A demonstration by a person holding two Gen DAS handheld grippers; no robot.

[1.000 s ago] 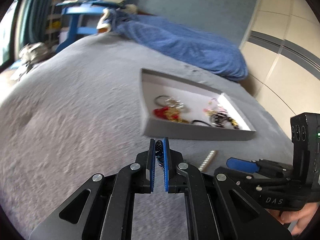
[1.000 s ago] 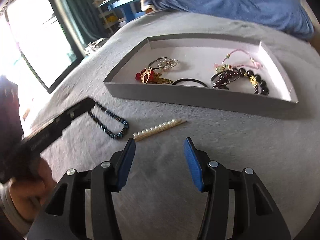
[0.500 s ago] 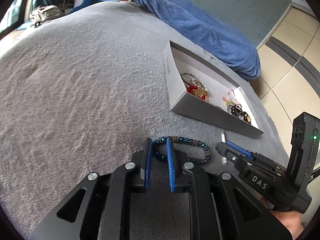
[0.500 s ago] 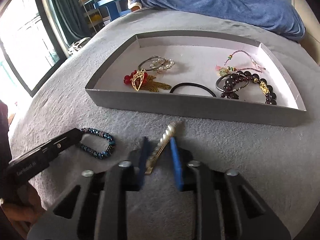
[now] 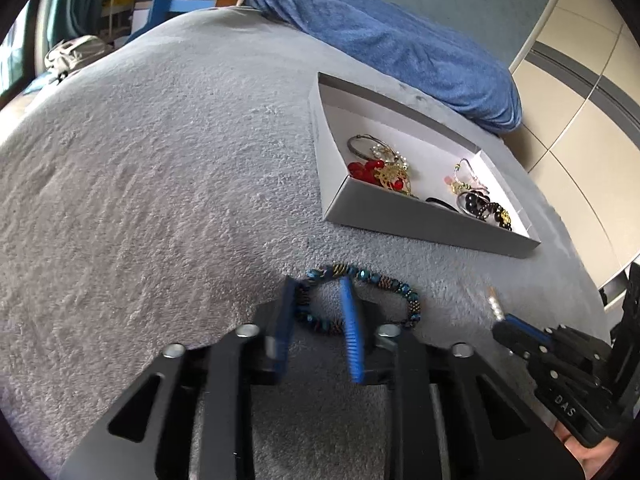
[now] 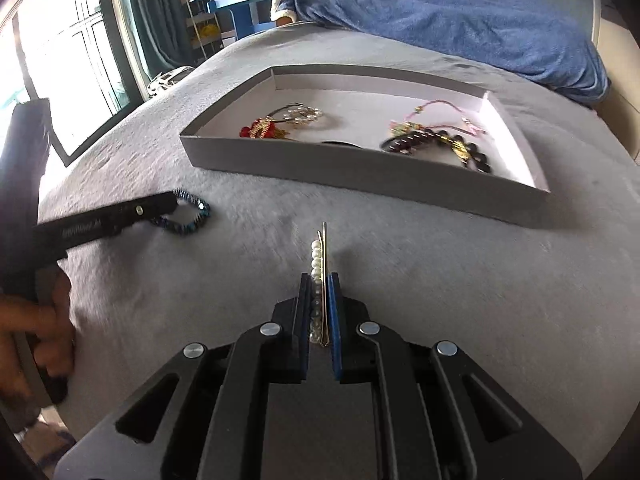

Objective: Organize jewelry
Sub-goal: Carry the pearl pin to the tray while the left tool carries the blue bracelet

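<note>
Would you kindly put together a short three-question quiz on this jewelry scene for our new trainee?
1. True or false: the right gripper has its jaws shut on the gold hair clip lined with white pearls.
2. Where does the dark blue beaded bracelet lie?
A. inside the shallow grey cardboard tray
B. on the grey fleece blanket, outside the tray
C. on the blue bedding
3. Fill in: the left gripper has its jaws ____, one of them inside the bracelet's loop.

Key: 1 true; 2 B; 3 open.
</note>
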